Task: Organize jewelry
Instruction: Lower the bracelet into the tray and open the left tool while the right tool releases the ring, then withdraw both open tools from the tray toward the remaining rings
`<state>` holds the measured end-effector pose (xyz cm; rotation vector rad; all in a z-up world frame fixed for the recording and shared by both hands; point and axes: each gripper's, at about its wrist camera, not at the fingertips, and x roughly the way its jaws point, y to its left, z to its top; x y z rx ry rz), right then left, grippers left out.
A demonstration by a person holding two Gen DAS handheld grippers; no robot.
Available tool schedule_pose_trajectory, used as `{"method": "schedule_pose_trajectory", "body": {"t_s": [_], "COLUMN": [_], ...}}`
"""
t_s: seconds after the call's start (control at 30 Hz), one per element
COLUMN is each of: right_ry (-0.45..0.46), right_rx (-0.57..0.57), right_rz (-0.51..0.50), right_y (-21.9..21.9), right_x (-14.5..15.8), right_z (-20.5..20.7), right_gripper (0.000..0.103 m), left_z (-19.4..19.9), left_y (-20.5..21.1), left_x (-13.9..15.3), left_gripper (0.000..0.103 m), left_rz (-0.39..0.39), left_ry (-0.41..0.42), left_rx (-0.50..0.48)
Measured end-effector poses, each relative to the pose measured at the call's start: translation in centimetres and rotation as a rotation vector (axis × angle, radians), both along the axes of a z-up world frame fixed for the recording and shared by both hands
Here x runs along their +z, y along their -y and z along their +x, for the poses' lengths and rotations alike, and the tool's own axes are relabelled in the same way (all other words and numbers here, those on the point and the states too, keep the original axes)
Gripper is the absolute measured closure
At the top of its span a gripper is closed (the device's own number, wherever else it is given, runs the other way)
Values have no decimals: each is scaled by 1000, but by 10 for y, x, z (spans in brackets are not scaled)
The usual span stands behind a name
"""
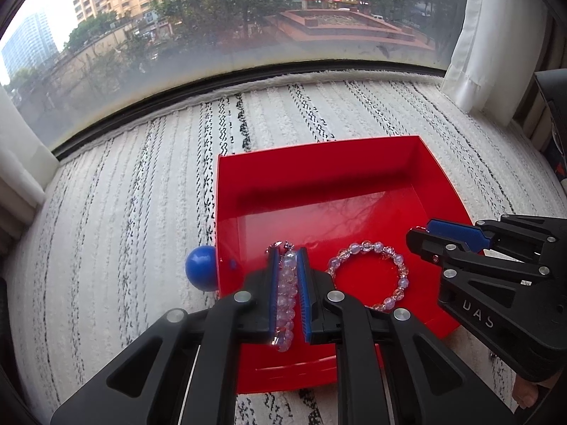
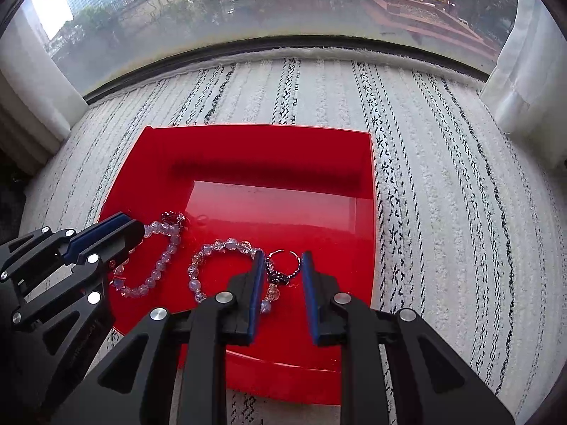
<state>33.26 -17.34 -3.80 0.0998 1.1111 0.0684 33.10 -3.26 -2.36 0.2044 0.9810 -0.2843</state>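
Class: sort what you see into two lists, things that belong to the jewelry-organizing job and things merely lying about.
Belongs to the job:
red tray
lilac bead bracelet in left gripper
pink-clear bead bracelet
dark bead ring between right gripper fingers

Just lying about:
blue ball
striped rug
curtains

Three pieces of jewelry in a red tray

The tray [image 2: 248, 148] is glossy red, square, with sloped walls, and sits on a white striped rug. A bracelet [image 1: 287, 294] of pale lilac beads with a small dark charm at its far end is pinched between the left fingers [image 1: 273, 283] at the tray's near left. A second bracelet [image 1: 368, 276] of clear and pinkish beads lies flat as an open ring on the tray floor. Beside it lies a thin ring [image 2: 283, 265] with dark beads.
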Motion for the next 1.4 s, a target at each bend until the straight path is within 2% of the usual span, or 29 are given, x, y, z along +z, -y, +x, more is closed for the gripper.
{"method": "schedule_pose_trajectory", "body": {"t_s": [0.57,0.7,0.73,0.8,0.87,0.9,0.97,1.03,1.1,1.17,1.2,1.27,1.3,1.33,1.4], "right_ry": [13,34,46,80,113,124,146,175,195,204,211,235,250,257,256], "right_rx": [6,10,14,23,21,21,17,27,26,29,26,15,19,26,22], "right_rz": [11,20,22,28,35,36,45,33,22,28,27,23,33,42,51], "right_y": [-1,-2,-2,-2,1,2,4,3,4,5,6,8,8,9,10], "right_x": [7,20,26,40,52,56,63,67,68,67,66,60,57,52,43], "right_z": [-5,-12,-17,-31,-49,-58,-80,-105,-130,-154,-167,-193,-205,-218,-239], "right_gripper": [82,82,82,82,81,81,64,57,57,53,49,33,29,23,21], "left_z": [-6,-18,-23,-40,-61,-73,-97,-122,-146,-168,-180,-201,-211,-220,-237], "left_y": [-3,-7,-9,-12,-15,-16,-17,-20,-24,-29,-30,-34,-35,-36,-38], "left_x": [15,30,37,54,70,77,86,91,93,92,90,85,82,79,72], "left_gripper": [92,92,91,81,65,63,58,54,48,37,34,21,18,17,17], "left_rz": [-18,-45,-57,-83,-99,-102,-113,-132,-152,-171,-181,-205,-211,-212,-199], "left_ry": [21,49,60,94,130,145,166,177,184,190,193,189,188,190,184], "left_rx": [8,20,20,19,16,13,6,4,10,34,47,52,52,54,60]}}
